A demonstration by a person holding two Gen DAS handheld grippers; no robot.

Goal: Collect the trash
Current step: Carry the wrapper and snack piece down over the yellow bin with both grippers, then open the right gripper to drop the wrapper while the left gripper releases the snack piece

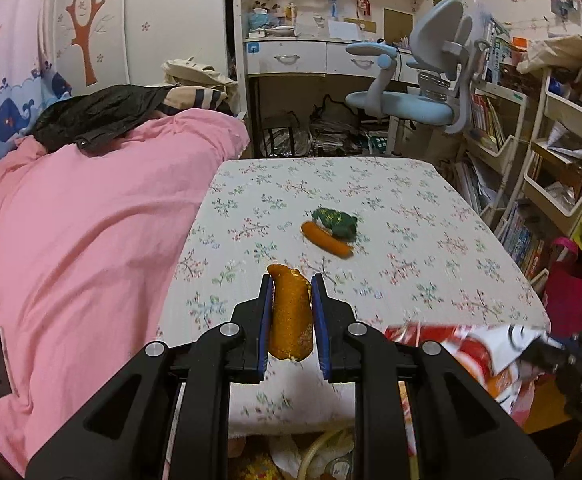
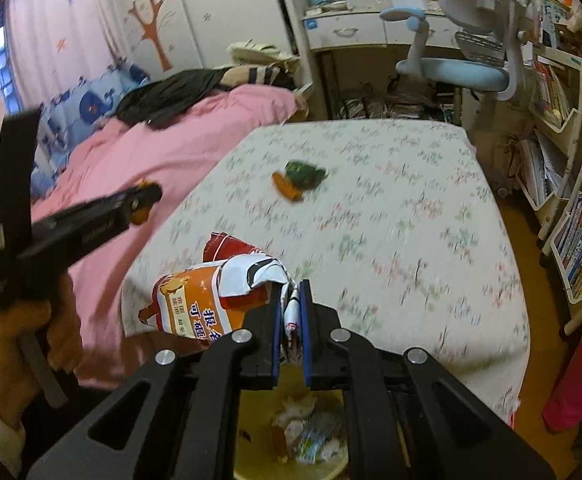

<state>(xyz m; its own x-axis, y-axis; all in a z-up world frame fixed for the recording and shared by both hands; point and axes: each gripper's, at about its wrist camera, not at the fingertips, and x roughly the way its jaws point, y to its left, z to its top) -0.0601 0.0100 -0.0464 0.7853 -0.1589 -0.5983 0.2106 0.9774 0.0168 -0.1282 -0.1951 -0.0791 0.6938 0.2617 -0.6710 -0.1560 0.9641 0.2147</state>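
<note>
My left gripper (image 1: 291,280) is shut on an orange-brown peel (image 1: 291,316) and holds it above the near edge of the floral bed sheet (image 1: 391,200). It also shows in the right wrist view (image 2: 147,196), raised at the left. My right gripper (image 2: 291,286) is shut on the torn edge of an orange, red and white snack bag (image 2: 211,296), which hangs over a bin (image 2: 251,448) with wrappers inside. The bag shows in the left wrist view (image 1: 471,344) too. An orange carrot-like piece (image 1: 325,239) and a crumpled green wrapper (image 1: 337,220) lie mid-sheet.
A pink quilt (image 1: 71,240) covers the bed's left side, with a black garment (image 1: 103,116) on it. A blue desk chair (image 1: 415,92) and a desk (image 1: 311,56) stand beyond the bed. Shelves of books (image 1: 531,152) line the right.
</note>
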